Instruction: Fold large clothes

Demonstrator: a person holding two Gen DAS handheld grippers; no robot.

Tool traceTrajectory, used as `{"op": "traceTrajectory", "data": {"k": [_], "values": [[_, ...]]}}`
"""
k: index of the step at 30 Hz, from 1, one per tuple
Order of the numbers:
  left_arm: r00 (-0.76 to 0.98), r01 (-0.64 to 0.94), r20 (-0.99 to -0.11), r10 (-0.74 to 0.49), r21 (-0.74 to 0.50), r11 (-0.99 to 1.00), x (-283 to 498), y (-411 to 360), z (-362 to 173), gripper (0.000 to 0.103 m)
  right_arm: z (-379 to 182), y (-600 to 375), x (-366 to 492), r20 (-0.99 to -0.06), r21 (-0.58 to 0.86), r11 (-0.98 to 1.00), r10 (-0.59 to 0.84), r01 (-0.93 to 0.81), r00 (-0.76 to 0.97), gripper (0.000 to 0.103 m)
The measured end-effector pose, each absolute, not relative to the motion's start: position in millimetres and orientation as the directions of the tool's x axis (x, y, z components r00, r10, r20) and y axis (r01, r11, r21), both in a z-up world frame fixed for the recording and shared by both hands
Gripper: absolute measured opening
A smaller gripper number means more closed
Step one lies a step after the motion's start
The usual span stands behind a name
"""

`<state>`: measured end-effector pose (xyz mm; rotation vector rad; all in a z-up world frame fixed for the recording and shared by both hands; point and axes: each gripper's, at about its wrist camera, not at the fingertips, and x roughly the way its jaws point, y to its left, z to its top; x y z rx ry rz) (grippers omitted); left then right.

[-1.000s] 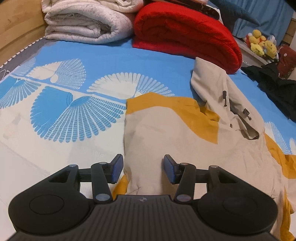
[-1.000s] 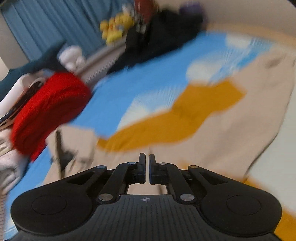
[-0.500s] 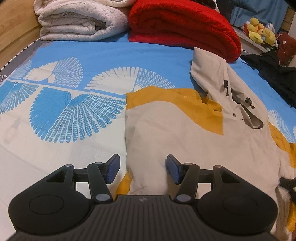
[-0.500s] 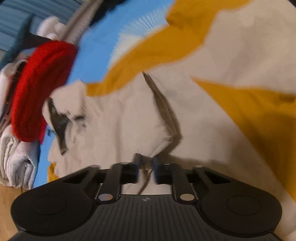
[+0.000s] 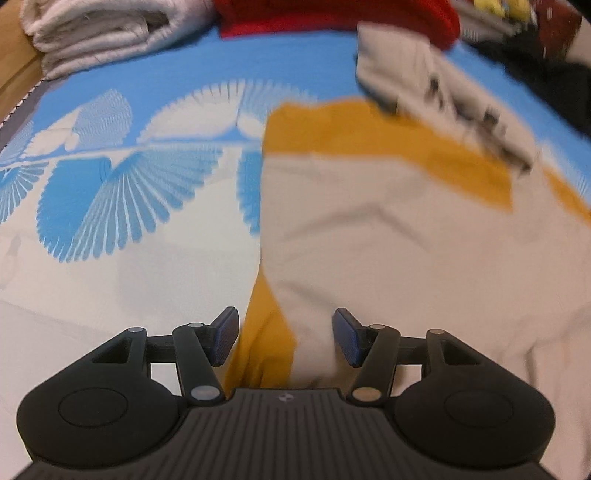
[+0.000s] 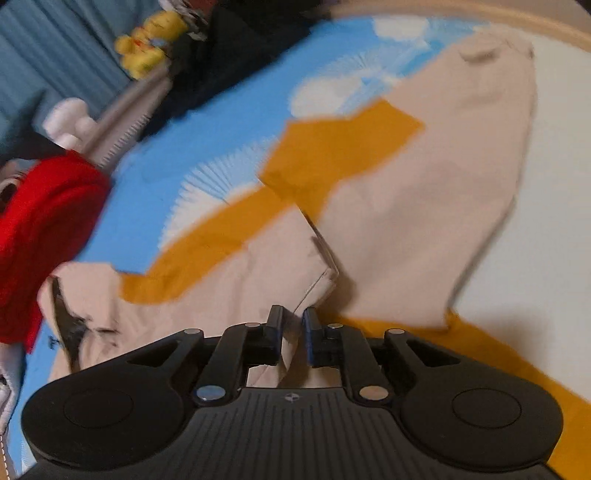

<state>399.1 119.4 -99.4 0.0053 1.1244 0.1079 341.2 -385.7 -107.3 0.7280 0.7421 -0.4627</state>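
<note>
A large beige and mustard-yellow hooded jacket (image 5: pixel 388 221) lies spread on the bed. In the left wrist view my left gripper (image 5: pixel 284 338) is open, its jaws straddling the jacket's near left corner where a yellow strip shows. The hood (image 5: pixel 436 77) lies at the far right. In the right wrist view my right gripper (image 6: pixel 293 334) is shut on a beige fold of the jacket (image 6: pixel 406 206), with cloth pinched between the jaws. The view is blurred.
The bedsheet (image 5: pixel 110 192) is blue and white with a fan pattern. A rolled white blanket (image 5: pixel 103 33) and a red blanket (image 5: pixel 332 14) lie at the head. Dark clothes (image 6: pixel 236 59) and yellow plush toys (image 6: pixel 147 44) sit at the bed's far side.
My left gripper has dropped closer to the jacket's near corner, still open. My right gripper has closed on a beige fold and swung, so the sleeve and bed edge now show.
</note>
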Motion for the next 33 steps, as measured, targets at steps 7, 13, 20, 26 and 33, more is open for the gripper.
{"op": "traceTrajectory", "data": {"k": [7, 13, 20, 26, 33], "values": [[0.486, -0.062, -0.873, 0.044, 0.016, 0.998, 393.9, 109.3, -86.7, 0.065, -111.2, -396.4, 361.7, -0.714, 0.526, 0.675, 0.019, 0.518, 0.700, 0.014], [0.391, -0.043, -0.917, 0.081, 0.070, 0.997, 395.3, 97.3, -112.1, 0.067, -141.0, -408.7, 376.1, -0.854, 0.413, 0.693, 0.070, 0.591, 0.515, 0.014], [0.561, -0.001, -0.828, 0.002, 0.002, 1.000, 387.7, 70.3, -53.3, 0.072, -76.9, -432.1, 363.7, -0.721, 0.402, 0.784, -0.047, 0.473, 0.691, 0.020], [0.560, 0.061, -0.828, -0.028, 0.008, 0.998, 379.8, 38.4, -52.2, 0.072, -55.4, -497.8, 342.4, -0.657, 0.269, 0.823, -0.222, 0.500, 0.720, 0.022], [0.564, 0.056, -0.825, -0.020, 0.014, 0.998, 379.8, 28.0, -57.4, 0.072, -77.5, -618.4, 323.2, -0.674, 0.267, 0.751, -0.303, 0.604, 0.674, 0.026]]}}
